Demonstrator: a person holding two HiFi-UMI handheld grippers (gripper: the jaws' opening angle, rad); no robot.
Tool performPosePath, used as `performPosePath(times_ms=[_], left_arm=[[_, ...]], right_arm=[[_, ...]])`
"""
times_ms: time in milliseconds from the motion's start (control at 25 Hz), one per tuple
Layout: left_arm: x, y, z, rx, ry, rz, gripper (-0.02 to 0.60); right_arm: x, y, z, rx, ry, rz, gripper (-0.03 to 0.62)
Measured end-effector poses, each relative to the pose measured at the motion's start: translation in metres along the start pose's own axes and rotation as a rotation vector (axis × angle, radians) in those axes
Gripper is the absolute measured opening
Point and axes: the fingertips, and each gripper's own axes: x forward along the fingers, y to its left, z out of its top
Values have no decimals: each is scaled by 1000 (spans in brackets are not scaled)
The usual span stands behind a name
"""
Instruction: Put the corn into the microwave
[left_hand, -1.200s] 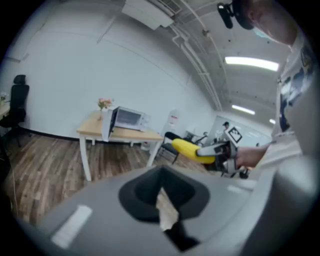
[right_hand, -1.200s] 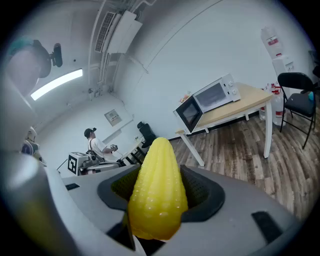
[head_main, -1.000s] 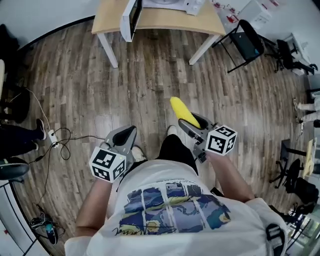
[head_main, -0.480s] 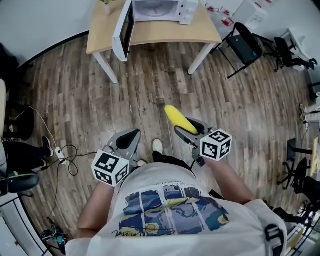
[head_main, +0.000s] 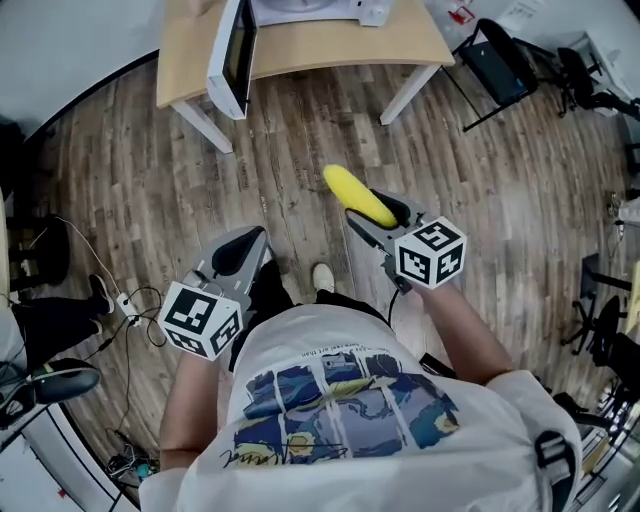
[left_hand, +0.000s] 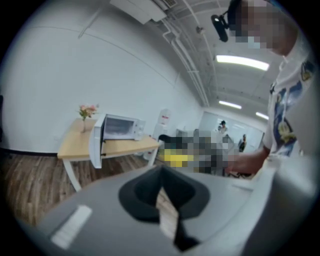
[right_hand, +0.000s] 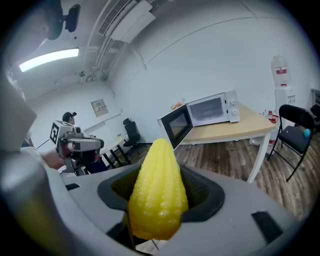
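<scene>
A yellow corn cob (head_main: 356, 195) sticks out forward from my right gripper (head_main: 378, 212), whose jaws are shut on its thick end; in the right gripper view the corn (right_hand: 157, 192) fills the gap between the dark pads. My left gripper (head_main: 240, 256) hangs at the left over the wood floor, jaws together with nothing in them (left_hand: 162, 192). The white microwave (head_main: 305, 10) stands on a light wooden table (head_main: 300, 48) ahead, its door (head_main: 228, 55) swung wide open to the left. From the right gripper view I see the microwave (right_hand: 212, 110) and its open door (right_hand: 176, 125).
A black folding chair (head_main: 497, 75) stands right of the table. Cables and a power strip (head_main: 128, 298) lie on the floor at the left, near another person's shoe (head_main: 100, 293). A vase of flowers (left_hand: 86, 112) sits on the table's left end. A water dispenser (right_hand: 281, 80) stands by the wall.
Both grippers have moved forward over the floor toward the table, which now lies nearer. The corn stays held in the right gripper. The left gripper has drifted a little leftward.
</scene>
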Motion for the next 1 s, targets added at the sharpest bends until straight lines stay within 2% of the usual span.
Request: performPosePath(times_ms=[160,600,800,1000], left_arm=[[12,48,14,15,4,-49,9],[24,167,85,146,-14,-227,9],[37,199,105,132,-49,-236,9],[62,214,129,131,-68,-226,11]], right_arm=[[40,-15,28,-3,3,-53,247],[125,-36,106,33,-40,-245,247],[148,-66,128,42,-48,-312,247],[170,-118,153,40,-36,-341,247]])
